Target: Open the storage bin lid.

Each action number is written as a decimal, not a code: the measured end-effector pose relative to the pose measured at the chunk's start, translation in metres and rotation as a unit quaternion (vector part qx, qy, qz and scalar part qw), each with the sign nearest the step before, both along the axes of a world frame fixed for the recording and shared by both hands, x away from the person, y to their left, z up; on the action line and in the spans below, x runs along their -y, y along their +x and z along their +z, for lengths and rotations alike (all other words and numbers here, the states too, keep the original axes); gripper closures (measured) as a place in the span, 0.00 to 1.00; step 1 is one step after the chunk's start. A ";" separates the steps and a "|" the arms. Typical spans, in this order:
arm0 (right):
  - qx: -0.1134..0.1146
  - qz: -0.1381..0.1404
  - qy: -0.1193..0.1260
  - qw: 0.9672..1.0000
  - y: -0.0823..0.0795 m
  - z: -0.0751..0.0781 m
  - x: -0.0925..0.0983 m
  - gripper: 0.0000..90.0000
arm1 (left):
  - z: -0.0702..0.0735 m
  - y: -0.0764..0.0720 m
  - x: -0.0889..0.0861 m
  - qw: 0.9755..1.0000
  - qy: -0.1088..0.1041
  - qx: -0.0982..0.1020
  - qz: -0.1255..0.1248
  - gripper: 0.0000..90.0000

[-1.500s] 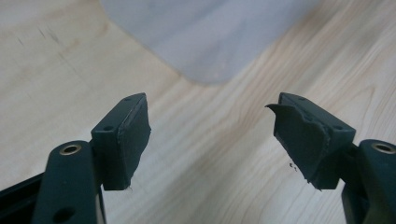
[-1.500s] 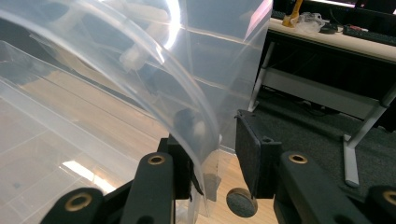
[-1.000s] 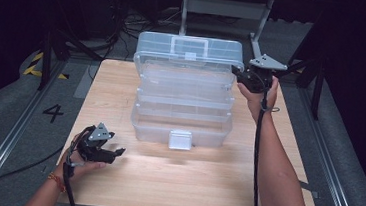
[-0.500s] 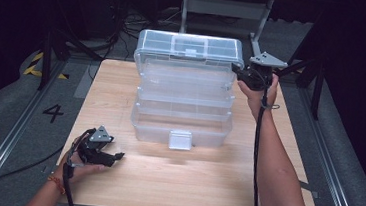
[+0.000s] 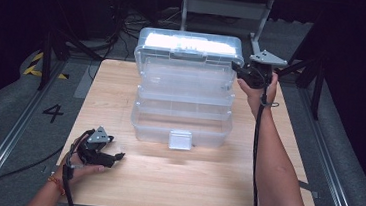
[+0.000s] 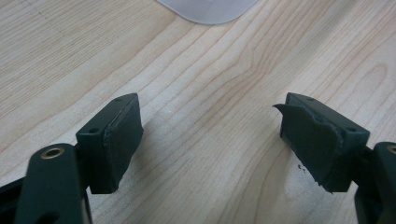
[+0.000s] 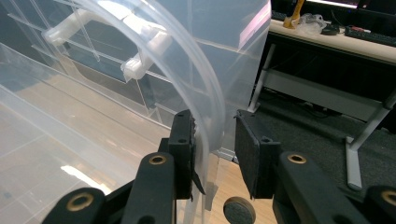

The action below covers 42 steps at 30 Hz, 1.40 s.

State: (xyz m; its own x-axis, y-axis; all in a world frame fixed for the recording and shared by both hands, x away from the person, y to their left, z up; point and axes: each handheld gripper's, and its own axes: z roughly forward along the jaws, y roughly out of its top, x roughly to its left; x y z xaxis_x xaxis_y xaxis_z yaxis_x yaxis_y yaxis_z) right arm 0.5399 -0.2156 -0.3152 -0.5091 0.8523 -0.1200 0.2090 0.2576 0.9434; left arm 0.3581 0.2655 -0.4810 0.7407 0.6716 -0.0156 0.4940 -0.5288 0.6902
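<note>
A clear plastic tiered toolbox (image 5: 183, 108) stands open in the middle of the wooden table (image 5: 189, 184), its lid (image 5: 188, 43) tipped up at the back. My right gripper (image 5: 236, 70) is at the lid's right edge. In the right gripper view the right gripper (image 7: 212, 144) is shut on the lid's curved rim (image 7: 205, 93). At the table's front left my left gripper (image 5: 116, 158) lies low over the wood. In the left gripper view the left gripper (image 6: 210, 135) is open, its jaws have just been opening, and only bare wood lies between them.
The toolbox's front latch (image 5: 180, 139) faces the near edge. A rounded corner of the box (image 6: 208, 9) sits at the top of the left gripper view. Metal stands and cables (image 5: 76, 38) crowd the dark floor behind the table; a desk with clutter (image 7: 336, 32) lies beyond the lid.
My left gripper has slid a little toward the table's near edge. The right gripper and the lid have stayed where they were.
</note>
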 end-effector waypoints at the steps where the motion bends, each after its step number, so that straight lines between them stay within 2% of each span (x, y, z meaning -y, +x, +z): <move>1: 0.000 0.000 0.000 1.000 0.000 0.000 0.000 0.77 | 0.000 0.000 0.000 1.000 0.000 -0.001 0.001 0.24; 18: -0.009 -0.007 -0.010 1.000 0.010 0.005 -0.002 0.77 | 0.000 -0.001 0.000 1.000 0.002 0.000 0.005 0.23; 23: -0.011 -0.008 0.002 1.000 0.016 0.005 -0.002 0.78 | 0.000 -0.001 0.000 1.000 0.001 -0.002 0.003 0.23; 29: -0.014 -0.009 -0.002 1.000 0.021 0.006 -0.003 0.78 | 0.000 -0.001 0.000 1.000 0.002 -0.002 0.003 0.23; 42: -0.026 -0.007 0.015 1.000 0.038 0.006 -0.001 0.79 | -0.001 -0.001 0.000 1.000 -0.002 0.000 0.005 0.23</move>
